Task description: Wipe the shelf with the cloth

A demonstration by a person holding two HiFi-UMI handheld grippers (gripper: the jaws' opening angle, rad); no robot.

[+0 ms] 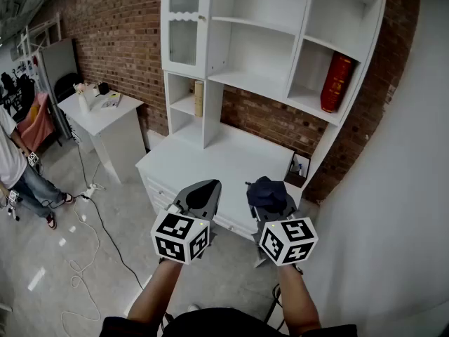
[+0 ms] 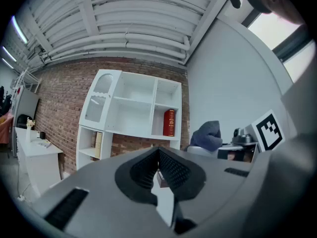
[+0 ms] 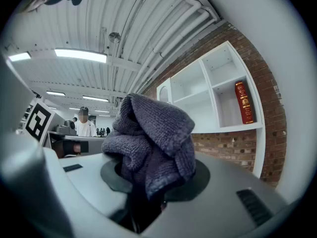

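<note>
A white shelf unit (image 1: 270,44) stands against the brick wall, with a white counter (image 1: 221,161) below it. My right gripper (image 1: 270,201) is shut on a bunched dark blue-grey cloth (image 1: 269,192), which fills the middle of the right gripper view as a cloth (image 3: 151,140) bulging out between the jaws. My left gripper (image 1: 203,195) is held beside it, jaws closed together with nothing between them (image 2: 158,170). Both grippers hover in front of the counter's near edge, short of the shelves.
A red book (image 1: 335,83) stands in the right-hand shelf compartment, and a tan book (image 1: 199,98) in a lower left one. A small framed picture (image 1: 299,167) sits at the counter's right. A white side table (image 1: 105,114) and a person (image 1: 14,167) are at left; cables lie on the floor.
</note>
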